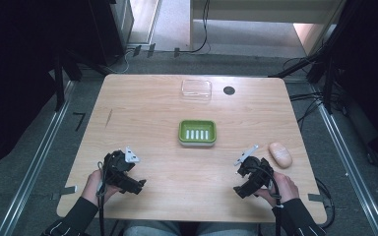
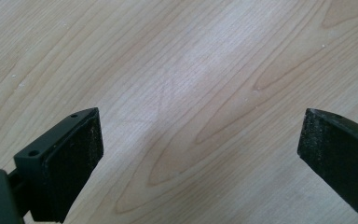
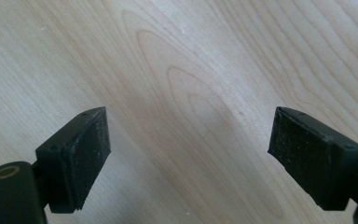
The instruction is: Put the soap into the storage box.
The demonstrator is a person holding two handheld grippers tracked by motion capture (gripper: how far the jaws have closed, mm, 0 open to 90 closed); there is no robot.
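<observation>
A green soap dish (image 1: 197,132) with a white slotted insert sits at the middle of the wooden table (image 1: 152,113). A pinkish bar of soap (image 1: 280,154) lies at the right, just beyond my right gripper (image 1: 239,189). A clear plastic lid (image 1: 196,90) rests near the far edge. My left gripper (image 1: 139,185) is held low near the front left. In the left gripper view my left gripper (image 2: 200,140) stands open over bare wood. The right gripper view has my right gripper (image 3: 189,135) open too, with nothing between its jaws.
A small black round spot (image 1: 229,90) marks the table beside the clear lid. Cables (image 1: 305,98) trail on the floor past the table's right and far edges. Metal rails (image 1: 39,157) run along the floor on both sides.
</observation>
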